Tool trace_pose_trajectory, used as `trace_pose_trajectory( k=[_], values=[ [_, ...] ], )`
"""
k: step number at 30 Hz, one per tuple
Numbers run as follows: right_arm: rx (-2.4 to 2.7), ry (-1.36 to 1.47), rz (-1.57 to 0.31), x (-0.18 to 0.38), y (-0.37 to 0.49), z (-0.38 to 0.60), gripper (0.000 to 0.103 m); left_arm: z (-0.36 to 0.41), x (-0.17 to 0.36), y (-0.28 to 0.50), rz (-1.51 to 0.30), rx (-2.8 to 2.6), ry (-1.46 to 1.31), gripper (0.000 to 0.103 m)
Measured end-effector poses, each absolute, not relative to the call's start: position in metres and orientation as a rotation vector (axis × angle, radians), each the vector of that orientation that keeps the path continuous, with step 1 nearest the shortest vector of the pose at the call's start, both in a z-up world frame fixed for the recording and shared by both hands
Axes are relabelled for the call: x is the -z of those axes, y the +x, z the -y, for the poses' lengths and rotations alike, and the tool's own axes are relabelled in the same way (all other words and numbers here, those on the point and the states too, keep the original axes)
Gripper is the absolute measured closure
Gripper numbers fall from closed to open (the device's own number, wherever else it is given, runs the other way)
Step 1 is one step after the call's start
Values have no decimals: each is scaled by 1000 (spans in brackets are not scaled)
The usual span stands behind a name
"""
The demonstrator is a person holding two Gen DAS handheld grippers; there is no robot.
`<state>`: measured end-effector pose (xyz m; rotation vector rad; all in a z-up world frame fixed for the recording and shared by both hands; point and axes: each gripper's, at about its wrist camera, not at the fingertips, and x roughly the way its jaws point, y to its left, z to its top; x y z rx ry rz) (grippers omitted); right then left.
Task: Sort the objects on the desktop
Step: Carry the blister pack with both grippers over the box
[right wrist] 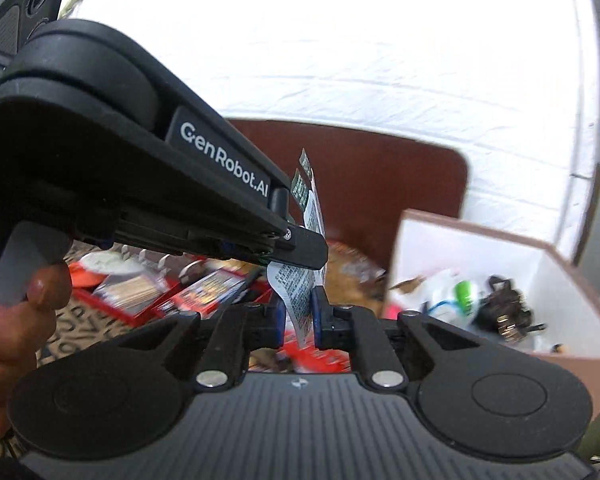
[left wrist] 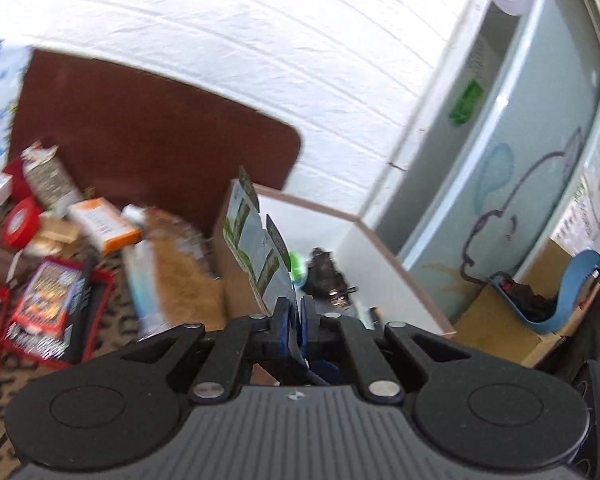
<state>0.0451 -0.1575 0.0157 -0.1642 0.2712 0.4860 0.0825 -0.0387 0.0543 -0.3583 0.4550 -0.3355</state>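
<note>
My left gripper [left wrist: 296, 312] is shut on a flat green-and-white packet [left wrist: 256, 248], held upright by its lower edge above the near rim of a white-lined cardboard box [left wrist: 384, 264]. In the right wrist view the same packet [right wrist: 300, 292] hangs between my right gripper's blue pads [right wrist: 318, 312], whose jaws stand a little apart around its lower end. The left gripper's black body [right wrist: 180, 184] crosses that view and pinches the packet higher up. The box [right wrist: 512, 264] lies to the right there.
A pile of packets, a red tape roll [left wrist: 20, 224], an orange-and-white box [left wrist: 104, 228] and red-framed packs [left wrist: 48, 304] lies on a patterned mat to the left. A brown chair back [left wrist: 148, 140] stands behind. The box holds a black clip [left wrist: 328, 276] and a green item.
</note>
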Motion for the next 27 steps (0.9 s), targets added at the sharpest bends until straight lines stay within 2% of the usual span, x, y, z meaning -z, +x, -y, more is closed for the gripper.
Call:
trace_pose_trajectory(
  k=[8,27],
  values=[
    [-374,-125,-260,-24,69,197,92,76,-59,120,-474,439,-363,100],
    [-213,-113,-364,3,144,253,92,133,-24,221,-597,574,-332,98]
  ],
)
